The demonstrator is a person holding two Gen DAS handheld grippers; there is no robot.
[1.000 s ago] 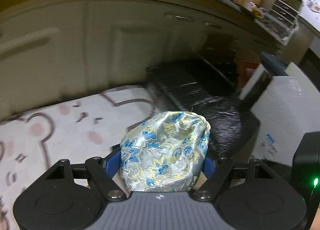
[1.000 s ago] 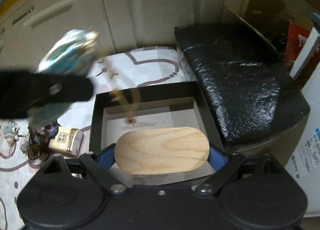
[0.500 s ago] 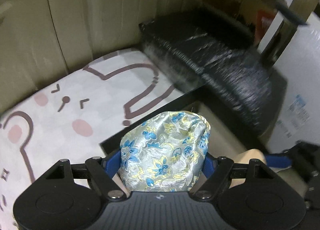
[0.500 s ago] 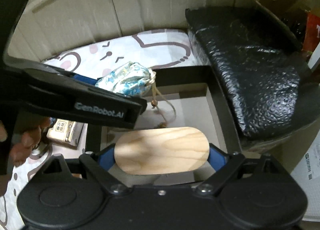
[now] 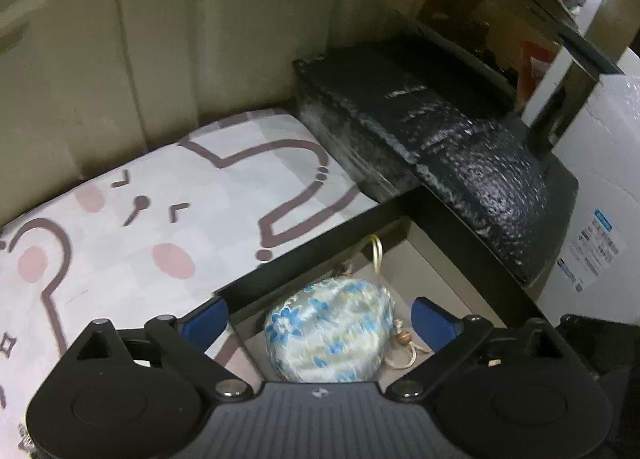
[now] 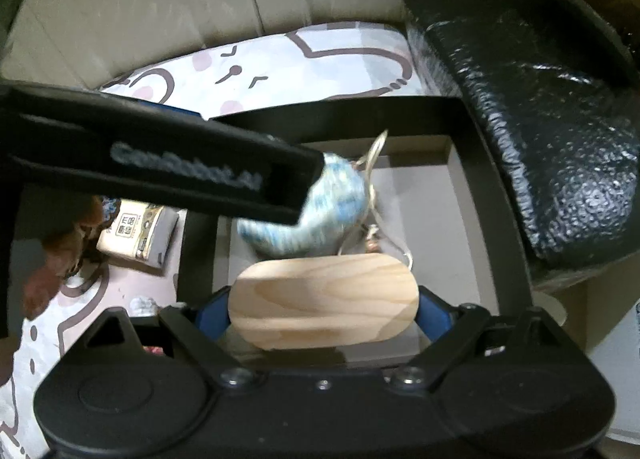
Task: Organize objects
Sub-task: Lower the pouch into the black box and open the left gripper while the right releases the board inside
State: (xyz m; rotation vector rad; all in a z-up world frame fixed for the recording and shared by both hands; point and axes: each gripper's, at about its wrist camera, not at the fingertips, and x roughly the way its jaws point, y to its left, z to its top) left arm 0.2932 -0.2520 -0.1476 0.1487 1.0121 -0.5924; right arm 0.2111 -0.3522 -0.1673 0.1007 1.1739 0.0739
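Box (image 6: 496, 219), black-walled with a pale floor, sits on the cartoon-print cloth (image 5: 168, 219), beside a black textured case (image 5: 460, 147). Both grippers tilt steeply down over it.

Left gripper (image 5: 320, 317): jaws opening, blue pads clear of the pouch on both sides, nothing pressed. In the right wrist view it reaches in from the left as a dark bar; a hand (image 6: 52, 259) shows dimly behind it.

Right gripper (image 6: 324, 307): pads clamped on the ends of an oval wooden block (image 6: 324, 301), long axis running across between the fingers, held over the box's near part.

Pouch (image 5: 328, 333), blue-flowered satin, lies inside the box on its floor, apparently on its side; drawstring end points toward the far wall, cord (image 5: 376, 251) trailing that way. Blurred in the right view.

Small printed packet (image 6: 136, 231) lies on the cloth outside the box's left wall.
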